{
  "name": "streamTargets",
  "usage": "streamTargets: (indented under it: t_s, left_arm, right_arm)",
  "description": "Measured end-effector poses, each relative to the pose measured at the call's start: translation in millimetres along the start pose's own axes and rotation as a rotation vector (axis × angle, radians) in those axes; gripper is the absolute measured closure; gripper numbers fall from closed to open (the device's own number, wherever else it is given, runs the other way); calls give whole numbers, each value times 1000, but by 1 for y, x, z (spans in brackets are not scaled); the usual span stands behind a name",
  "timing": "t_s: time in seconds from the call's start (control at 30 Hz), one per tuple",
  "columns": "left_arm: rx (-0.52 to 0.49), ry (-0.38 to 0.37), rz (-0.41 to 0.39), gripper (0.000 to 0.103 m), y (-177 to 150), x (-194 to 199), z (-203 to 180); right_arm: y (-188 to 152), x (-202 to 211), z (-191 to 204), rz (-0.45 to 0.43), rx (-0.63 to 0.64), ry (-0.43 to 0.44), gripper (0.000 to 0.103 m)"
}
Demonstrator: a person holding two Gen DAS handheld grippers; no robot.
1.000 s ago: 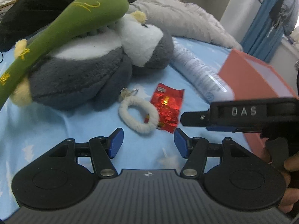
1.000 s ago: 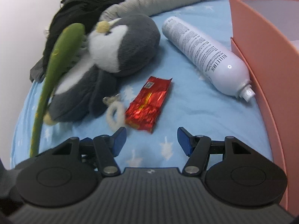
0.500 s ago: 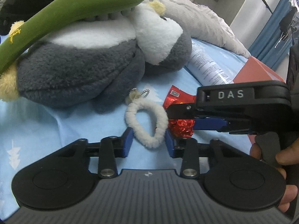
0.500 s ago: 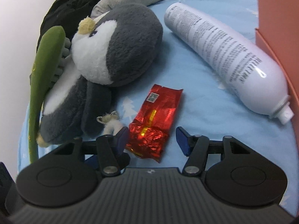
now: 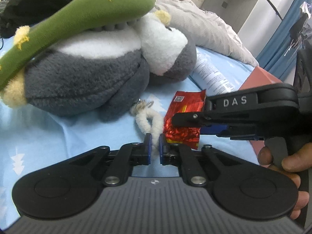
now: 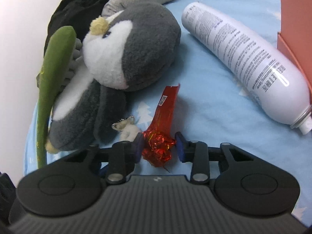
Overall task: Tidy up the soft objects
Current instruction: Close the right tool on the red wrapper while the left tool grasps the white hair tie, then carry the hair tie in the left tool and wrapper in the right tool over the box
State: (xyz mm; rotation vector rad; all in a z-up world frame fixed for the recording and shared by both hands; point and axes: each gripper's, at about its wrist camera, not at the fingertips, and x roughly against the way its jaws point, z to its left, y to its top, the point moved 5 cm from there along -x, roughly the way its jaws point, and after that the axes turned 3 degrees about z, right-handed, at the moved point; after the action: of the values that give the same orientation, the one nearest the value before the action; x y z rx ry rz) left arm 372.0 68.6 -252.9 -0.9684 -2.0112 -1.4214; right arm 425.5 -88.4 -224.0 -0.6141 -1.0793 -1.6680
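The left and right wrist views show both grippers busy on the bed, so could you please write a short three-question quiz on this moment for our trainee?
1. True or false: the left gripper is shut on the white fuzzy ring.
2. Multiple choice: what sits between the fingers of the right gripper? A) the white spray can B) the red foil packet C) the penguin plush
3. Fill in: the green plush stick lies on top of the ____.

Key: 1 true. 2 B; the packet is crumpled there and both pads seem to touch it. 3 penguin plush.
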Motion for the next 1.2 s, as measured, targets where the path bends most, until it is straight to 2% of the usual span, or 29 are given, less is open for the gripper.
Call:
streamTargets:
  t_s: [0.17,0.23,0.5,1.2]
  left_arm:
    - [4,4,-19,94,3,18,-4]
    - [6,6,-25,94,3,26,-7]
    - [10,8,-44,95,-5,62,-18]
    - [-40,8,-42,95,-70,158,-58]
  right_arm:
    - [-2,16,3,-21,23,0,79]
    - [-5,23,5,-24,26,3,80]
    - [-25,52,9,-36,67,-30,81]
    - [-126,152,18,-68,119,-108,81]
